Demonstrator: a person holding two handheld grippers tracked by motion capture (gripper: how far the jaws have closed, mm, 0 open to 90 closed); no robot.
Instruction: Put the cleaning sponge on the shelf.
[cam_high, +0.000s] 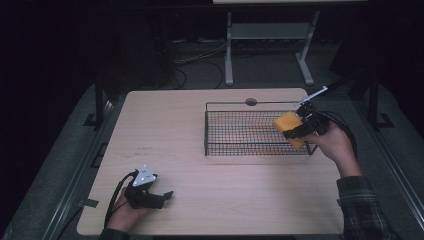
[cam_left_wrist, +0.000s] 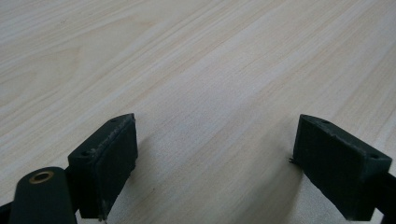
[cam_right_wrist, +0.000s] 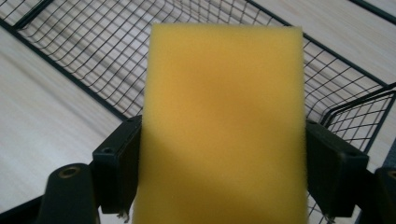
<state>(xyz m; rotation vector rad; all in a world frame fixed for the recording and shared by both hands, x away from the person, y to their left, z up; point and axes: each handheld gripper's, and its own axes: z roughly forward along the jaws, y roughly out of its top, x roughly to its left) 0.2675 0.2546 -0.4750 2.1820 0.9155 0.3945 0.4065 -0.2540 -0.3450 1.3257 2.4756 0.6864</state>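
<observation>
A: Two grippers logged, left to right. Left gripper (cam_high: 162, 196) lies low on the pale wood-grain table (cam_high: 170, 125), near its front left corner, grey three-cornered plate on top, cable looping back past the person's left hand (cam_high: 125, 212).

B: Jaw state, left?

A: Jaws stand well apart in the left gripper view, bare table between the pads (cam_left_wrist: 109, 161), nothing held.

B: Middle of the table?

A: Black rectangular wire-mesh basket (cam_high: 240, 148), right of centre, open top. Its floor reads as bare mesh where visible.

B: Right side?

A: Right gripper (cam_high: 295, 131), in the person's right hand (cam_high: 337, 145), is clamped on the yellow rectangular foam sponge (cam_high: 289, 124). Right gripper view: both pads (cam_right_wrist: 119, 170) press the sponge's (cam_right_wrist: 224, 126) long sides, which look slightly pinched.

B: Sponge location?

A: Held in the air over the basket's right end, just above the rim, tilted. Basket mesh (cam_right_wrist: 93, 60) shows behind it. Whether it touches the wire, cannot tell.
</observation>
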